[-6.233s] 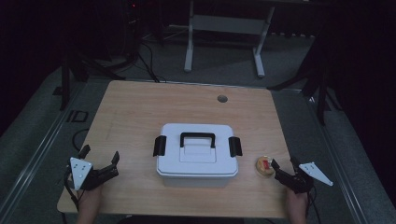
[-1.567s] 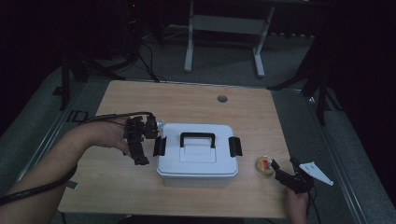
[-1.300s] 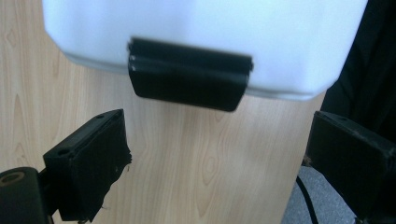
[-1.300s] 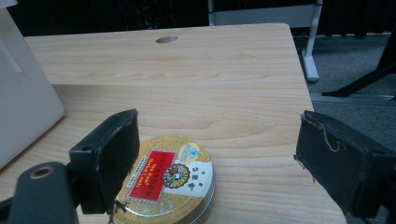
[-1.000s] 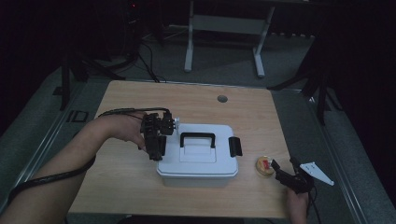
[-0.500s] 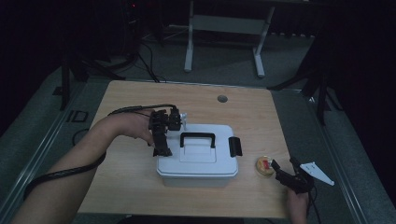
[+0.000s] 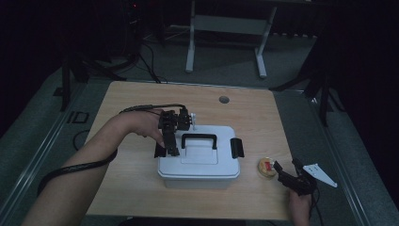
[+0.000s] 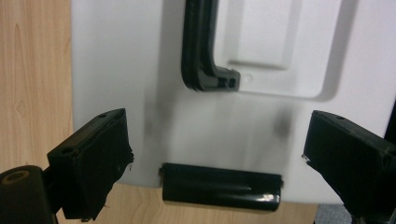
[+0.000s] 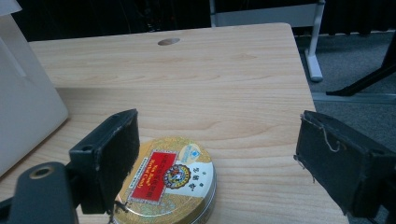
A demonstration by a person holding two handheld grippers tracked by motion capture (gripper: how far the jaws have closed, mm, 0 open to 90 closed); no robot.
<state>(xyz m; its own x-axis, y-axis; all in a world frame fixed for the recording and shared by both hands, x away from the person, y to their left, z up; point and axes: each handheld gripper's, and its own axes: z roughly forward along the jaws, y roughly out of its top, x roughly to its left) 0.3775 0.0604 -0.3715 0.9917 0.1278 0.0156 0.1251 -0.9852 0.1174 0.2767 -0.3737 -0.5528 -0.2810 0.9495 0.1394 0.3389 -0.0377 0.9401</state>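
The white storage box [image 7: 200, 157] sits at the middle of the wooden surface [image 7: 131, 103], lid on, black carry handle [image 7: 199, 140] lying flat on top. The left tool [image 7: 170, 141] hangs over the box's left end with its jaws well apart, straddling the black latch [image 8: 220, 186] on that side — seen plainly in the left gripper view. The latch on the opposite end [image 7: 236, 147] looks fastened too.

The right tool [image 7: 288, 176] rests at the near right corner of the surface, jaws spread, holding nothing; a small round tin [image 9: 168, 179] lies just in front of it, beside the box.

Risks, as judged:
- The jaws stand wider than the latch. If they close off-centre, one pad may catch the lid edge and slip off the clasp.
- Prying one latch with nothing bracing the box could tip or slide it towards the tin — the right tool is well apart from the box.
- A loose cable [image 7: 141, 109] trails over the left forearm and could snag on the handle.
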